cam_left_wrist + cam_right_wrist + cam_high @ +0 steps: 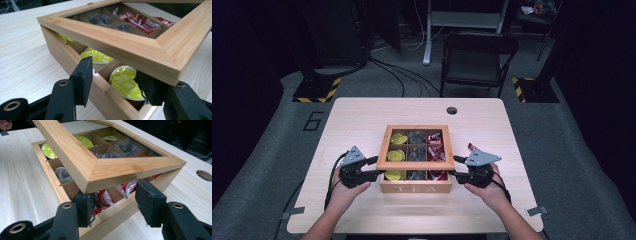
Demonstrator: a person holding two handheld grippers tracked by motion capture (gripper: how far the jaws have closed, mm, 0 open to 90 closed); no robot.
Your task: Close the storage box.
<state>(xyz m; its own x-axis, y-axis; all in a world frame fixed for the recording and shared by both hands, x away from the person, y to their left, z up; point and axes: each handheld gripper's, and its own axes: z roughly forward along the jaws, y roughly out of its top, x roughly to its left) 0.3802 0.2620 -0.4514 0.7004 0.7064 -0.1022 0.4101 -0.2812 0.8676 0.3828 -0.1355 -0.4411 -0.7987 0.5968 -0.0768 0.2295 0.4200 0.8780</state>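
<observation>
A wooden tea box (415, 188) marked TEA stands mid-table, its glass-paned lid (415, 128) raised a little at the front. My left gripper (378, 167) is at the box's front left corner and my right gripper (455, 166) at its front right corner. In the left gripper view the lid (130, 50) hangs over yellow capsules (125, 82), and the gripper (117, 85) straddles the box wall (57, 50), one jaw outside and one under the lid corner. In the right gripper view the gripper (116, 205) likewise straddles the wall (117, 220) beneath the lid (112, 170), with red packets (105, 198) between the jaws. Neither pair of pads visibly squeezes anything.
The box sits on a light wooden table (362, 120) with a round cable hole (452, 110) at the back. A dark folding chair (477, 55) stands behind the table, and cables run across the grey floor.
</observation>
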